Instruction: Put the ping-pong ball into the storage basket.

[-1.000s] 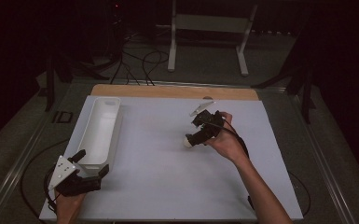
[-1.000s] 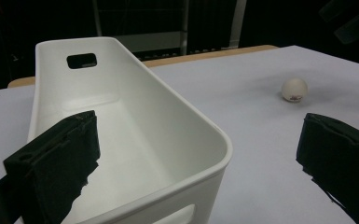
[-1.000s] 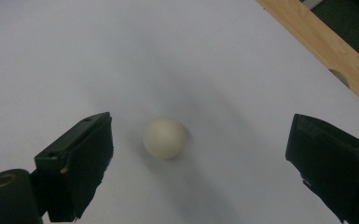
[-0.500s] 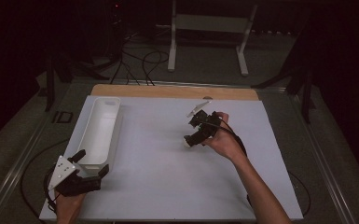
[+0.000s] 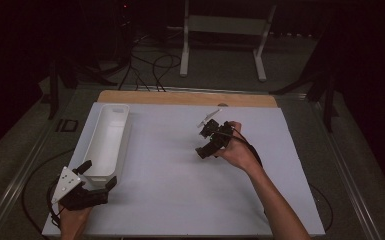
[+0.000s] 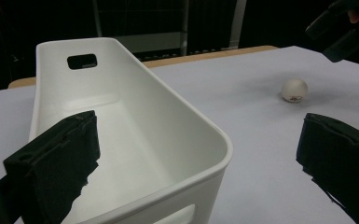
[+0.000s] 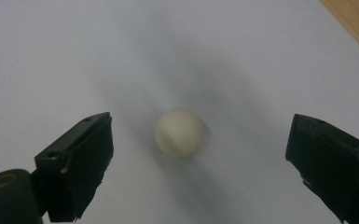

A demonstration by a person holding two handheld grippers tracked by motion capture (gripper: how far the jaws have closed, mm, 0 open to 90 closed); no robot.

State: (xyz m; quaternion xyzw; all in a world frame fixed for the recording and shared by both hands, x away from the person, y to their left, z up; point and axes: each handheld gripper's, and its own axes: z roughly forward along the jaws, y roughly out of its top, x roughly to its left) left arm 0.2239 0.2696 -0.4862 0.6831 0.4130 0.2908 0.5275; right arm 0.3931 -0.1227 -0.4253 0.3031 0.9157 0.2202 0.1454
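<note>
Left hand-held gripper [image 5: 99, 176] near front edge, jaws spread wide around near end of white bin [image 6: 135, 126]. Farther out, right hand-held gripper [image 7: 200, 154] spread wide over small white ball [image 7: 179, 132], not touching. Ball sits on white tabletop [image 5: 170, 180].

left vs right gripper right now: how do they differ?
The left gripper sits at the table's near left corner, jaws at the near end of the white bin; the right gripper is mid-table, pointed down over the ball. The ball lies between the right's jaws, untouched; the left's jaws straddle the bin's corner without gripping. Both are open and hand-held.
</note>
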